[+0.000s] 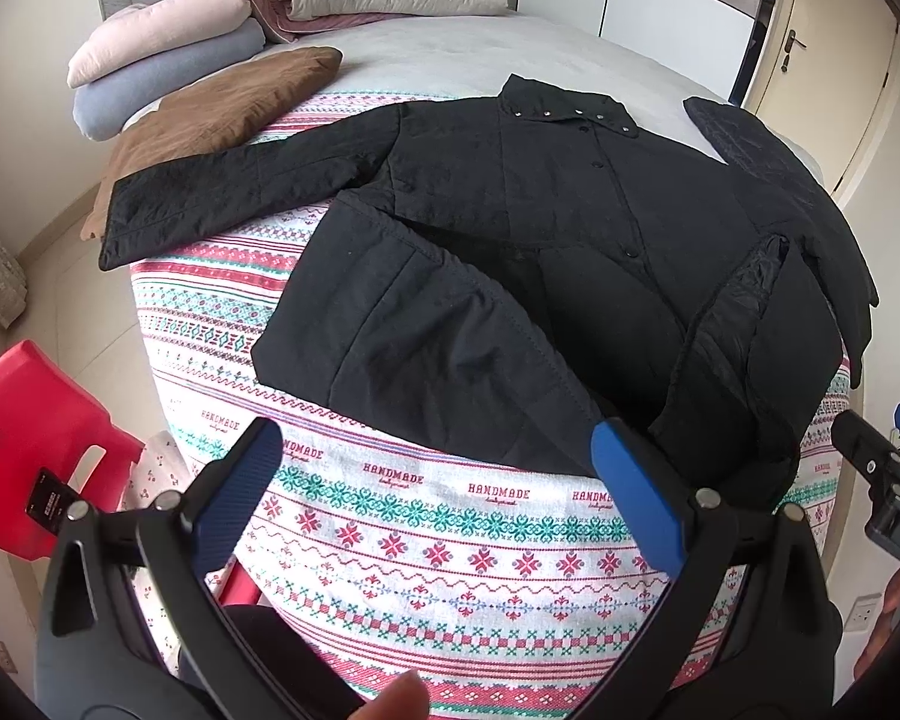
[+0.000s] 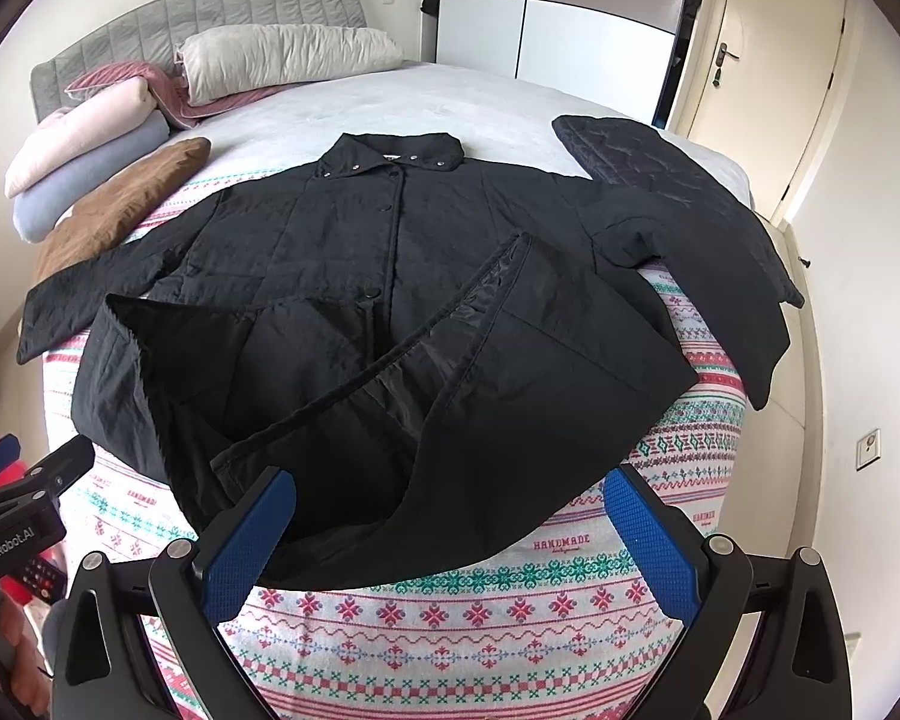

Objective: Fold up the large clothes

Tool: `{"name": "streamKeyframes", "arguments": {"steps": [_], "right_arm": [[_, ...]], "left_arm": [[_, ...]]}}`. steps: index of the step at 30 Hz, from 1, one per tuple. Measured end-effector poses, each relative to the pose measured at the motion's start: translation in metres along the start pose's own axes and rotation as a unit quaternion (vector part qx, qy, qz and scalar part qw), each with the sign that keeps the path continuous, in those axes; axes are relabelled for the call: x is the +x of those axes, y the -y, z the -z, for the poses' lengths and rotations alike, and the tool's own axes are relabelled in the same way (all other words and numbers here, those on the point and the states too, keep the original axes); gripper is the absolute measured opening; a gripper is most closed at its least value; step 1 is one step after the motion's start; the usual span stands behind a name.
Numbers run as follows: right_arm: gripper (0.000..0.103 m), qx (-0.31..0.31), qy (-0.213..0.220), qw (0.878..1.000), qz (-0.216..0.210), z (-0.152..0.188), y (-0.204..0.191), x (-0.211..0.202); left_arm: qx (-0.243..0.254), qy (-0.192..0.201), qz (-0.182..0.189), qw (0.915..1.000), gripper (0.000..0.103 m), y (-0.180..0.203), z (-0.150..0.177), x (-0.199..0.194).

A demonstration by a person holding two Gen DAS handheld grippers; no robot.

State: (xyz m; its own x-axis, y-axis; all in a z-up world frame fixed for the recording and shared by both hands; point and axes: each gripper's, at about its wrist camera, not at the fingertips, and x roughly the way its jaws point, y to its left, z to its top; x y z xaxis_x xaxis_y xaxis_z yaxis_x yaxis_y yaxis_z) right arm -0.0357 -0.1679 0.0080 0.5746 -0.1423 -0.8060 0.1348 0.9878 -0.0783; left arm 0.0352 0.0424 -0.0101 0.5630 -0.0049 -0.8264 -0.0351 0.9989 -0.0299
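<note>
A: One item on the bed: black quilted jacket (image 1: 510,228), front side up, collar at the far end, hem at the near edge, lying on the patterned blanket (image 1: 450,540). Both sleeves spread outward, left sleeve (image 1: 210,198) toward the brown pillow (image 1: 222,108), right sleeve (image 2: 690,210) trailing over the right edge of the bed.

B: Condition of the hem?

A: Both lower front corners turned back, lining showing; the lower snaps look undone, though the black-on-black makes that hard to confirm.

B: Tools?

A: Left gripper (image 1: 438,492): jaws spread wide, empty, poised over the near left hem, not touching cloth as far as I can see. Right gripper (image 2: 450,528): jaws likewise apart, empty, its pads straddling the near right hem edge.

B: Stage of work?

A: Judged as the start: garment laid out, no fold made. Step in hand looks like approach to the hem.

B: Next requirement?

A: Probably a pinch on each near corner, flattening the turned-back flaps, then the sleeves brought inward across the body before folding lengthwise. The overhanging right sleeve needs gathering first or it may drag.
</note>
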Motion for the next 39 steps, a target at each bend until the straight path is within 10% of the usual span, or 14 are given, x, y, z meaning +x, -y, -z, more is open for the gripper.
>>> {"name": "streamKeyframes", "arguments": {"steps": [23, 32, 39], "right_arm": [[0.103, -0.07, -0.044, 0.996, -0.028, -0.047, 0.041, 0.042], [0.103, -0.043, -0.101, 0.991, -0.074, -0.103, 0.081, 0.105], [0.1, -0.056, -0.127, 0.987, -0.077, -0.146, 0.061, 0.151]], "left_arm": [[0.059, -0.014, 0.078, 0.9951, 0.102, -0.042, -0.057, 0.038], [-0.001, -0.087, 0.144, 0.9857, 0.101, -0.092, -0.124, 0.103], [0.042, -0.139, 0.104, 0.984, 0.087, -0.069, -0.15, 0.145]]}}
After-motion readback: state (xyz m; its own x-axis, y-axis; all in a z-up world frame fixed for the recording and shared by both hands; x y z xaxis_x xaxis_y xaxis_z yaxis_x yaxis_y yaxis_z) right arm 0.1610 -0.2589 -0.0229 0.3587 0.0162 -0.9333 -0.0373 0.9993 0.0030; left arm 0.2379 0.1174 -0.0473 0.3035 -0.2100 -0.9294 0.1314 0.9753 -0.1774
